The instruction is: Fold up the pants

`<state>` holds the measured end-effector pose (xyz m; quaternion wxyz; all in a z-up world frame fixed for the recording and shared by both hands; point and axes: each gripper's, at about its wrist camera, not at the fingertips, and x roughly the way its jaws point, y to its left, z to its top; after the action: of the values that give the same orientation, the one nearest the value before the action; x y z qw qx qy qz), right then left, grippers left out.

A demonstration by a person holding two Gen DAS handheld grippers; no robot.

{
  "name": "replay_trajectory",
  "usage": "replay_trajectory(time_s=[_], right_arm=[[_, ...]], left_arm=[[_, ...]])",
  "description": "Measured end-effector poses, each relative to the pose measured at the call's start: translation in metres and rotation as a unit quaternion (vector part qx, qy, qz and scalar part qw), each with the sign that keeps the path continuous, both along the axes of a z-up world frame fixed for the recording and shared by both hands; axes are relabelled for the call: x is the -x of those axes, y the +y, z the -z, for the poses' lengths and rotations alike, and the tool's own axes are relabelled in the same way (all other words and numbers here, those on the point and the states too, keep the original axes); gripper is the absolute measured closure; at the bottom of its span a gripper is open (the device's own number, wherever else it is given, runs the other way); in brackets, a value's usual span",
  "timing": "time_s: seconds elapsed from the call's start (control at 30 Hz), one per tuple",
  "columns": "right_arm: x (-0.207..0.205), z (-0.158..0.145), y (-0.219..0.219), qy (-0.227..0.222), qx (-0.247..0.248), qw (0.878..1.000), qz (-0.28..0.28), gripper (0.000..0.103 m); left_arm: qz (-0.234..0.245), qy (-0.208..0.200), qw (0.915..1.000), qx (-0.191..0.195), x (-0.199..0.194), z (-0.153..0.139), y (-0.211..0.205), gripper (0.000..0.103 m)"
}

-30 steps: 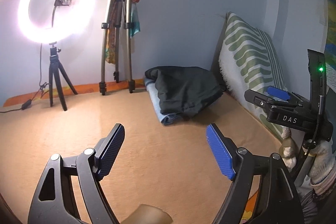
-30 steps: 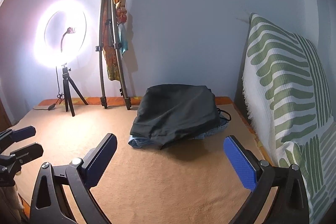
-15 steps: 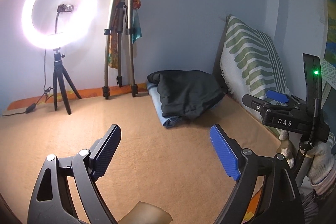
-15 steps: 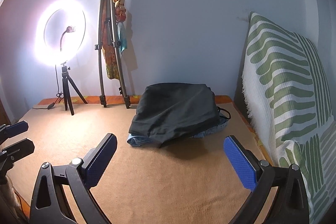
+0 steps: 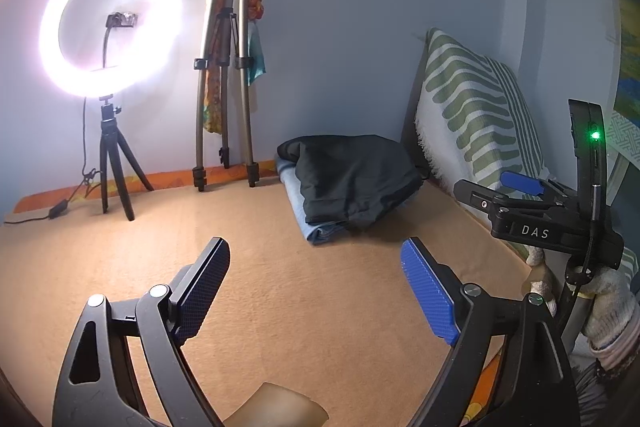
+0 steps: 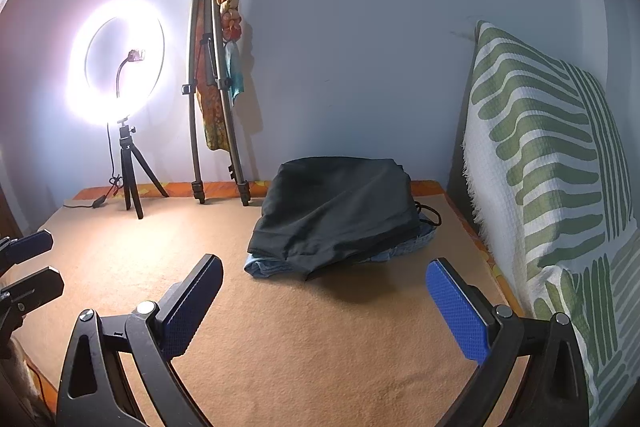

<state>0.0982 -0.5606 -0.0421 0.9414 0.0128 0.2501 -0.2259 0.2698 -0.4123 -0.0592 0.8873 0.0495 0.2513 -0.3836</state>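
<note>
Left gripper [image 5: 316, 291] and right gripper [image 6: 324, 303]: jaws spread wide, nothing between them, both over bare tan blanket [image 6: 320, 367]. Folded black fabric pants [image 6: 340, 211], atop folded light-blue denim [image 6: 264, 267], lie well ahead of the jaws; likely soft, light and limp, best pinched at a near corner or hem. Long axis appears to run from the jaws toward the wall, though this is uncertain.
</note>
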Motion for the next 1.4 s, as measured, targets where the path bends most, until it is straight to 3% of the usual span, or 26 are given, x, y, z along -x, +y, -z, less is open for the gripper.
replay_trajectory(time_s=[1.4], right_arm=[[0.0019, 0.0008, 0.006, 0.004, -0.001, 1.0, -0.001, 0.0]], left_arm=[[0.004, -0.005, 1.0, 0.0, 0.0073, -0.0049, 0.0009, 0.015]])
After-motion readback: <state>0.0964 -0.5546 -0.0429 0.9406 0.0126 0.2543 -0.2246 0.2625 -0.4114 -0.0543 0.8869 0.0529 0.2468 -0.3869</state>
